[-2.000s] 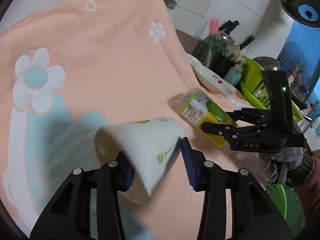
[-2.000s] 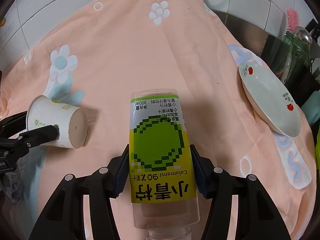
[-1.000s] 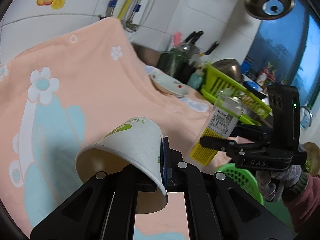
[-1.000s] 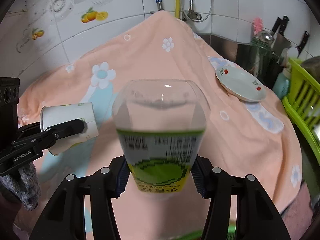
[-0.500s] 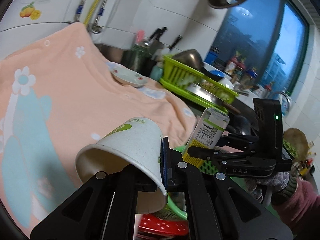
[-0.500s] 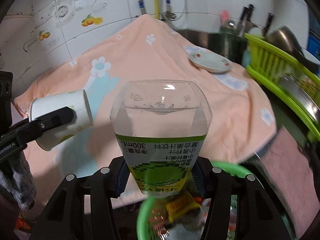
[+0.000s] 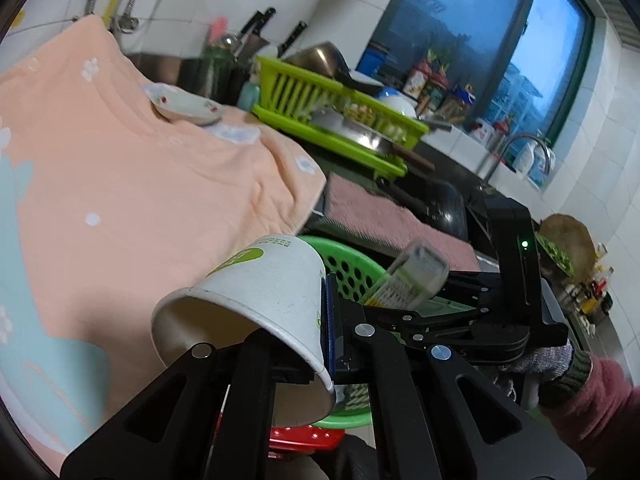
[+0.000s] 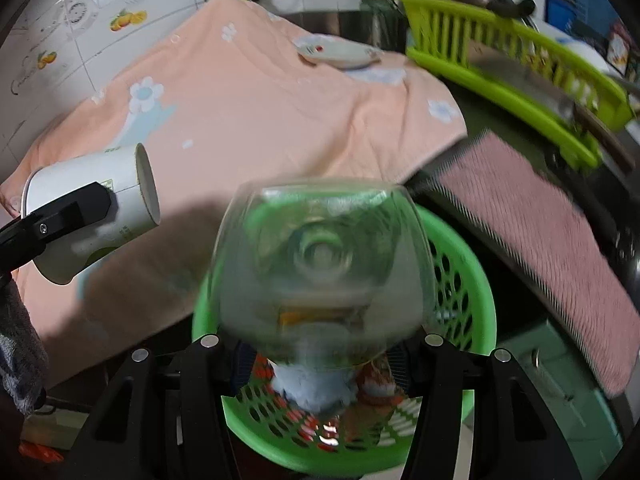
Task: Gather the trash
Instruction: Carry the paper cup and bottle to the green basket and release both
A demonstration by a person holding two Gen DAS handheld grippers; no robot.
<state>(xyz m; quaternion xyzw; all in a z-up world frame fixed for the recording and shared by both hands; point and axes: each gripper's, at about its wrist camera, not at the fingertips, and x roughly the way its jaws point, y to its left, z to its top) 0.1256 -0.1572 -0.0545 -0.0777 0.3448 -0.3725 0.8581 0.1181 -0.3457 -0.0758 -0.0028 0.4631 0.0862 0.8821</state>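
Observation:
My left gripper [image 7: 320, 344] is shut on the wall of a white paper cup [image 7: 256, 300], held in the air beside the counter edge; the cup also shows in the right wrist view [image 8: 96, 208]. My right gripper [image 8: 320, 356] holds a clear plastic bottle [image 8: 324, 264] with a green and yellow label, base toward the camera, blurred, right above a green perforated basket [image 8: 460, 272]. In the left wrist view the bottle [image 7: 412, 276] tilts over the basket [image 7: 352, 268]. Wrappers lie in the basket.
A peach flowered towel [image 8: 260, 96] covers the counter, with a white plate [image 8: 340, 52] on it. A pink mat [image 8: 532, 216] lies at the right. A lime dish rack [image 8: 512, 64] stands behind. A red item [image 7: 304, 440] sits under the basket.
Both grippers have swung right, off the towel. The bottle has come over the green basket and tipped down toward it. The cup has followed, held the same way.

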